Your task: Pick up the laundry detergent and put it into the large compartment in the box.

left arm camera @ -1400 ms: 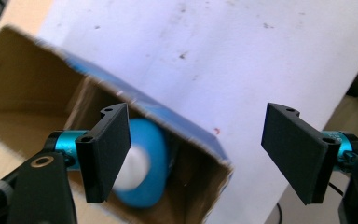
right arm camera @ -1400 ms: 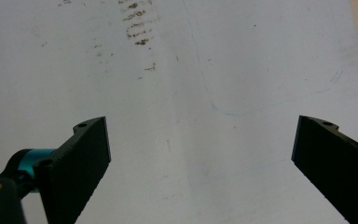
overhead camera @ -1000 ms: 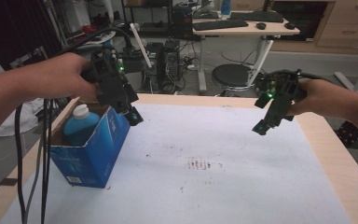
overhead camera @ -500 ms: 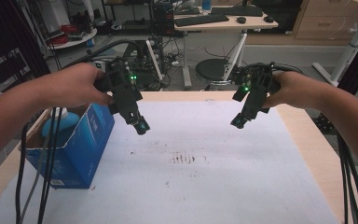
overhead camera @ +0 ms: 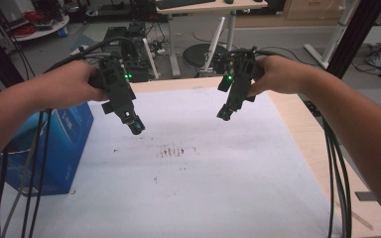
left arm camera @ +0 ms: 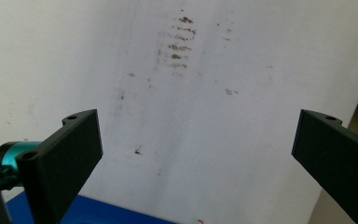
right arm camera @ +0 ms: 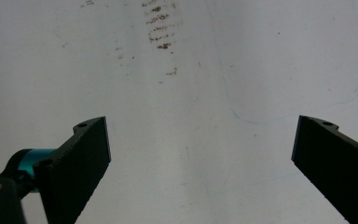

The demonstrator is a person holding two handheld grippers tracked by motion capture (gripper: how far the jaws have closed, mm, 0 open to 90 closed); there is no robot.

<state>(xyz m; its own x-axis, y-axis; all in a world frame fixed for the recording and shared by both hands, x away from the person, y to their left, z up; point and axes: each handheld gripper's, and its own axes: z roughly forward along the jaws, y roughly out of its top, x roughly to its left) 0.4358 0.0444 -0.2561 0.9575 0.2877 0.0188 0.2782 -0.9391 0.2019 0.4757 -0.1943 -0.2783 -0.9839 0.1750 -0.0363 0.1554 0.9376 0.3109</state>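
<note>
Now I hold the left gripper (overhead camera: 136, 127) left of centre frame and the right gripper (overhead camera: 223, 113) right of centre, both above the white paper-covered tabletop (overhead camera: 203, 178), jaws spread wide and empty. Between them, lower down, sits a patch of brown smudges (overhead camera: 171, 150). At the left edge stands a blue cardboard box (overhead camera: 62, 148).

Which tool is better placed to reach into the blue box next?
Left, most likely. The left tool hangs open just beside the blue box at the table's left edge, while the right tool, also open, is across the white sheet on the far side.
</note>
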